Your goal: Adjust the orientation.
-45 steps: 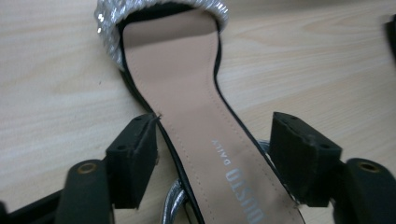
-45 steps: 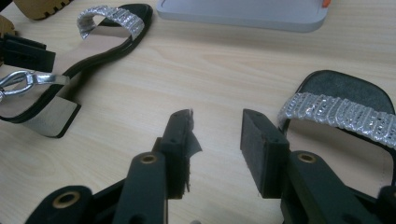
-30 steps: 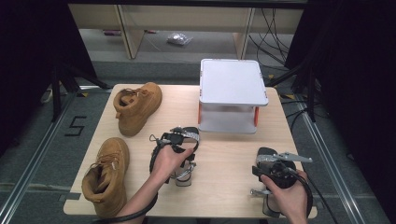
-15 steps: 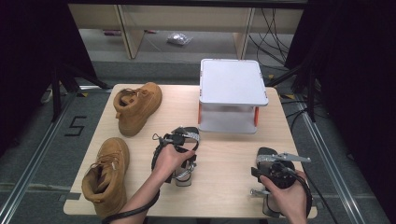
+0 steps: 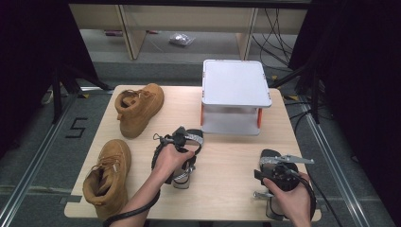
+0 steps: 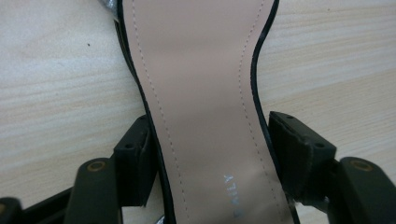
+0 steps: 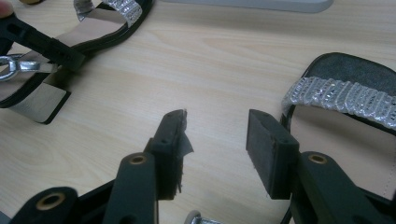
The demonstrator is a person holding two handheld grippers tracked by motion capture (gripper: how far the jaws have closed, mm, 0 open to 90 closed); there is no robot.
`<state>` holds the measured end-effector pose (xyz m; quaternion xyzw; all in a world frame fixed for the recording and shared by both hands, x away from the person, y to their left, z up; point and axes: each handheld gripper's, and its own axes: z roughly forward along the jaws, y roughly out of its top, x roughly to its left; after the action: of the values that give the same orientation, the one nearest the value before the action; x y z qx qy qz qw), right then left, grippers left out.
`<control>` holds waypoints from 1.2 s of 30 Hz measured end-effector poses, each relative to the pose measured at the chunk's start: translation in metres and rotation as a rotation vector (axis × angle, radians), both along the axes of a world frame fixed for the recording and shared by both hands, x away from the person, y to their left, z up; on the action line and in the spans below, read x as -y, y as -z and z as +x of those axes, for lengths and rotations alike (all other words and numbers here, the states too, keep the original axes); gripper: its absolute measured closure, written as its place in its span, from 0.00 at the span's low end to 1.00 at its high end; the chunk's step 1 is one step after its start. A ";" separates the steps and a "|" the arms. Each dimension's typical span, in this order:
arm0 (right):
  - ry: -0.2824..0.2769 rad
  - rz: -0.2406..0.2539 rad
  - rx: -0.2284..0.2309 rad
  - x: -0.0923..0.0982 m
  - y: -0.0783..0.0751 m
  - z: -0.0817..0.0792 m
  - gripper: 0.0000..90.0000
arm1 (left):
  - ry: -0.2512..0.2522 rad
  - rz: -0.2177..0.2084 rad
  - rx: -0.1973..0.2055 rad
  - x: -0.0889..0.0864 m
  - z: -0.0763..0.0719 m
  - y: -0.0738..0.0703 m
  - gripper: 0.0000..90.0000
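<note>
left tool [image 6: 210, 154] view: jaws flank sandal [image 6: 201, 93] insole; stitching visible

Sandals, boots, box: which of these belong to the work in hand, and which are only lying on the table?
In hand:
- left sandal, between the left gripper jaws
- right sandal, beside the open right gripper

Lying about:
- two brown boots
- white box

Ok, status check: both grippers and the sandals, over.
Left gripper astride the left sandal insole, jaws at its edges. Right gripper open, nothing between; right sandal just beside it. Bare table between the sandals.
</note>
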<state>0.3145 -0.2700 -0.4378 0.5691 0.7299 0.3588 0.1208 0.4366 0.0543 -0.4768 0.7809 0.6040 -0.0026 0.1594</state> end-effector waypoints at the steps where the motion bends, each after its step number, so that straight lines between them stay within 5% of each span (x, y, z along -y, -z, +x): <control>1: -0.004 -0.005 -0.003 0.000 0.000 0.000 0.64 | -0.011 -0.006 0.011 0.001 -0.001 0.001 0.37; 7: 0.005 0.008 -0.038 -0.002 -0.001 -0.002 0.63 | -0.015 -0.003 0.018 0.003 -0.002 0.004 0.37; 8: -0.019 -0.014 -0.007 0.001 0.001 0.001 0.63 | -0.018 0.016 0.016 0.003 -0.001 0.004 0.40; 13: -0.035 -0.014 0.008 0.002 0.002 0.002 0.63 | -0.045 0.006 -0.002 0.004 0.000 0.003 0.43; 14: -0.025 -0.026 0.010 0.003 0.002 0.001 0.63 | -0.081 -0.017 -0.010 0.004 -0.001 0.003 0.43; 23: -0.005 0.013 -0.012 0.000 0.002 -0.001 0.63 | -0.075 -0.053 0.034 -0.003 -0.002 -0.001 0.46; 32: -0.019 -0.031 0.018 0.003 0.003 0.000 0.63 | -0.059 -0.106 0.077 0.001 -0.009 -0.015 0.47; 34: 0.014 0.020 -0.027 0.000 0.002 -0.002 0.63 | -0.061 -0.130 0.087 0.007 -0.011 -0.021 0.47; 36: -0.002 0.010 -0.005 0.001 0.003 -0.001 0.63 | -0.055 -0.130 0.084 0.008 -0.011 -0.023 0.47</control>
<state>0.3132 -0.2714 -0.4409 0.5699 0.7288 0.3613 0.1158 0.4258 0.0465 -0.4540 0.7515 0.6164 -0.0050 0.2350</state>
